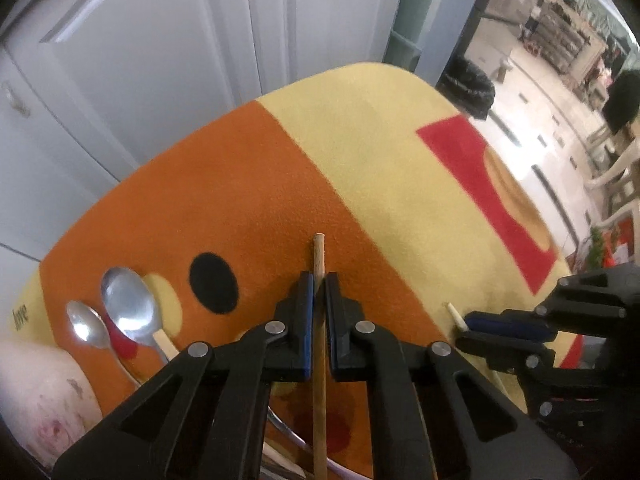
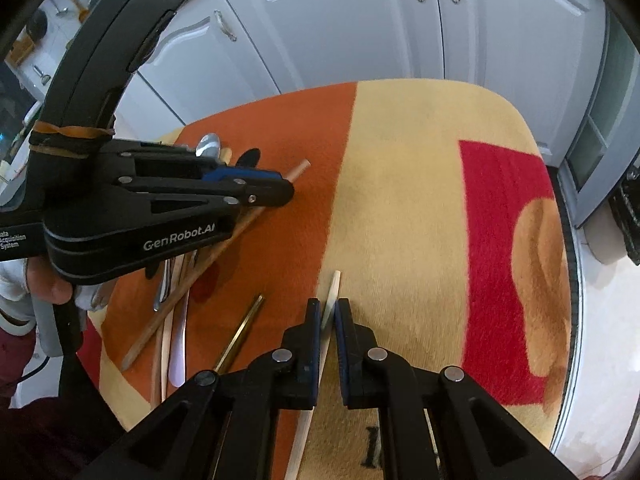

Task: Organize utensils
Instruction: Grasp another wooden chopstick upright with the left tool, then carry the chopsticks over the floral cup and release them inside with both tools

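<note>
My left gripper (image 1: 319, 284) is shut on a brown wooden chopstick (image 1: 319, 256) and holds it over the orange part of the cloth; it also shows in the right wrist view (image 2: 286, 188) with the chopstick (image 2: 300, 168) through it. My right gripper (image 2: 329, 306) is shut on a pale white chopstick (image 2: 334, 284) over the yellow part; it shows in the left wrist view (image 1: 464, 326) with that chopstick's tip (image 1: 454, 312). Two metal spoons (image 1: 130, 306) lie side by side at the left. A dark gold chopstick (image 2: 242, 332) and other utensil handles (image 2: 176, 312) lie on the cloth.
The table is covered with an orange, yellow and red cloth (image 2: 400, 200). White cabinet doors (image 2: 360, 20) stand right behind the table. A pale plate or bowl edge (image 1: 44, 392) sits at the left. The table's right edge (image 2: 576, 280) drops to the floor.
</note>
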A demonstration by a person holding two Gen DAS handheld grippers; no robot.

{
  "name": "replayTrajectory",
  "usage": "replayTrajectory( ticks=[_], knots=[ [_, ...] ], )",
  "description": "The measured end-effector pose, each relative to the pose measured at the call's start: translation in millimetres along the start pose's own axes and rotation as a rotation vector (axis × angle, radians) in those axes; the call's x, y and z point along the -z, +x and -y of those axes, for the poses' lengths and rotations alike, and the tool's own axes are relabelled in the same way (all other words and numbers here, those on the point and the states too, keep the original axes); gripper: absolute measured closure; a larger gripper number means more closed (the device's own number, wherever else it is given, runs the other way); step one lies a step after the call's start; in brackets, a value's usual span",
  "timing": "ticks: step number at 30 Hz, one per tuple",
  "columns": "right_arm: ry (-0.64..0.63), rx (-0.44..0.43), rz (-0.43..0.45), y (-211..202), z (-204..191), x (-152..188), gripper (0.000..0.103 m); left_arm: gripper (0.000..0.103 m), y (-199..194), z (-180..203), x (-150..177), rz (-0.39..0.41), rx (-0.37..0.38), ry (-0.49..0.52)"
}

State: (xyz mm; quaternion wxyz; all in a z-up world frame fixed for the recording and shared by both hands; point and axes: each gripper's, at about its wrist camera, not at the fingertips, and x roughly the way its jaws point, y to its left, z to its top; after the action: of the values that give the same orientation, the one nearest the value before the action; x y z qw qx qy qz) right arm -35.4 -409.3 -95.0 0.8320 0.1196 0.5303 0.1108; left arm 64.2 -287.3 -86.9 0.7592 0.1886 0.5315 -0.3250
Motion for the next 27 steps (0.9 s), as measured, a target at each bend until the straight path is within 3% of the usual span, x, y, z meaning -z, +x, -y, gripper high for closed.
replayTrajectory(
  ticks=[10, 19, 27],
  knots=[
    [-0.009, -0.087, 0.163, -52.3, -18.6, -21.7, 0.098, 0.099, -95.6, -39.9, 22.7, 0.208, 0.124, -0.175],
    [-0.094, -0.12, 0.243, -85.5, -56.8, -31.2, 0.098, 0.099, -169.3, -56.7, 56.7, 0.361, 0.15, -0.239],
    [-0.164, -0.122, 0.274, -104.2, -82.9, -35.9, 0.098, 0.099, -204.4, -64.2, 74.1, 0.435, 0.156, -0.267]
  ],
)
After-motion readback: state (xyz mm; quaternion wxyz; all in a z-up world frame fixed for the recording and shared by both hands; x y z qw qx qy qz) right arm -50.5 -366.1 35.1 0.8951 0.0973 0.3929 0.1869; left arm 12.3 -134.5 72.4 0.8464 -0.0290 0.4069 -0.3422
